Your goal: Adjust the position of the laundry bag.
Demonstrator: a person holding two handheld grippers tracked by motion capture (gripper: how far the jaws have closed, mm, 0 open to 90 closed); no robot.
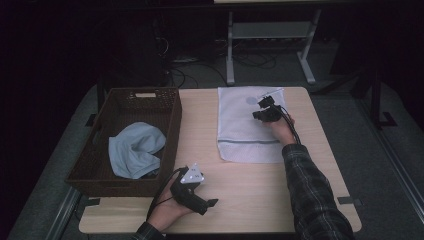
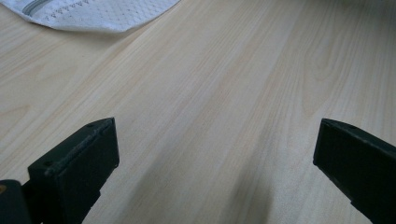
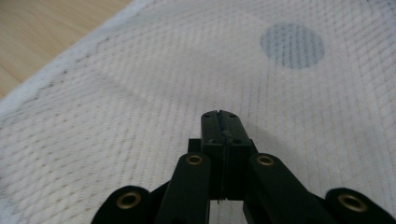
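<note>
The right tongs (image 1: 264, 107) rest on the white mesh bag (image 1: 240, 125), which lies flat on the far right part of the tabletop (image 1: 240, 190), just right of the brown wicker basket (image 1: 150, 107). The right forearm, in a plaid sleeve (image 1: 310, 190), reaches forward from the near edge, the hand curled round the tool with its nose pointing away and down at the bag's far half. In the right gripper view these tongs (image 3: 219, 116) are clenched, jaws pressed together with the tips against the mesh fabric (image 3: 140, 116); whether any cloth is pinched between them I cannot tell. A grey round patch (image 3: 292, 45) lies just beyond the tips.

The left tongs (image 1: 210, 204) lie low near the front edge beside the basket, released, jaws wide apart over bare wood. A pale blue cloth (image 1: 135, 149) sits in the basket.
</note>
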